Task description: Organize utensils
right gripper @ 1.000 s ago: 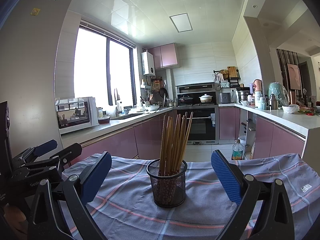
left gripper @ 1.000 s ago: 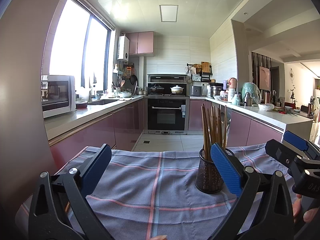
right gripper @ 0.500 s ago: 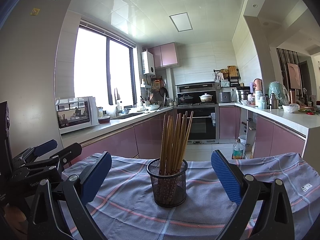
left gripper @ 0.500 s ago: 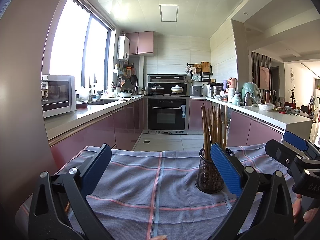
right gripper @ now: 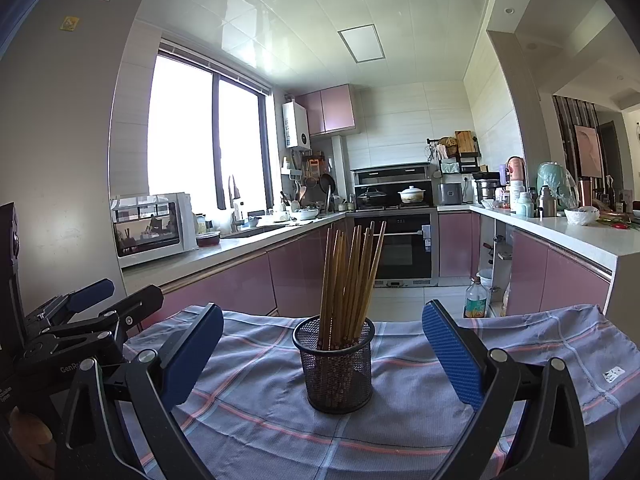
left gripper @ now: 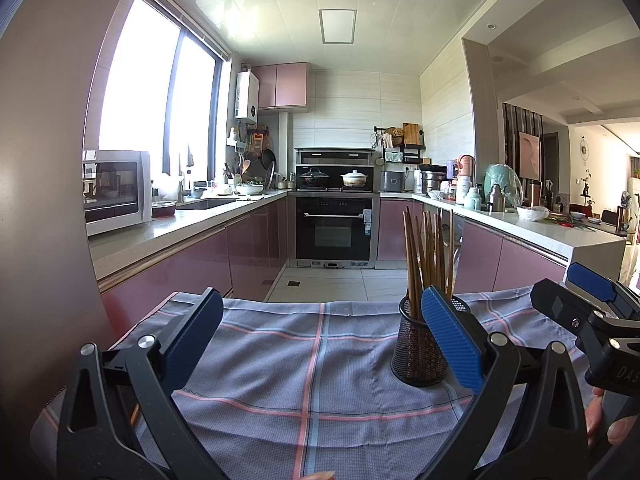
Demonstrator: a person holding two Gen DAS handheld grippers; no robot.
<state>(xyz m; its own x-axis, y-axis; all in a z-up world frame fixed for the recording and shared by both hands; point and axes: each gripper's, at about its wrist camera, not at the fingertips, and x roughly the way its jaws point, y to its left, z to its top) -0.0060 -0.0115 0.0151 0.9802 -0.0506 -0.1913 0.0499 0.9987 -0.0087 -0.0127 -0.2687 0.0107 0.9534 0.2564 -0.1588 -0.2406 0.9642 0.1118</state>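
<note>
A black mesh cup (right gripper: 334, 364) stands upright on a grey plaid cloth (right gripper: 404, 412) and holds several wooden chopsticks (right gripper: 350, 276). My right gripper (right gripper: 322, 350) is open and empty, with the cup centred a little beyond its blue pads. In the left wrist view the cup (left gripper: 416, 350) and chopsticks (left gripper: 428, 256) stand to the right, partly behind the right blue pad (left gripper: 450, 338). My left gripper (left gripper: 320, 340) is open and empty over the cloth (left gripper: 304, 360). Each gripper shows at the edge of the other's view: the right one (left gripper: 580, 308) and the left one (right gripper: 104, 300).
The cloth covers a small table whose far edge drops to the tiled kitchen floor (left gripper: 328, 284). Pink cabinets with white counters run along both sides, with a microwave (right gripper: 150, 226) on the left and an oven (left gripper: 334, 226) at the back. A bottle (right gripper: 475, 298) stands on the floor.
</note>
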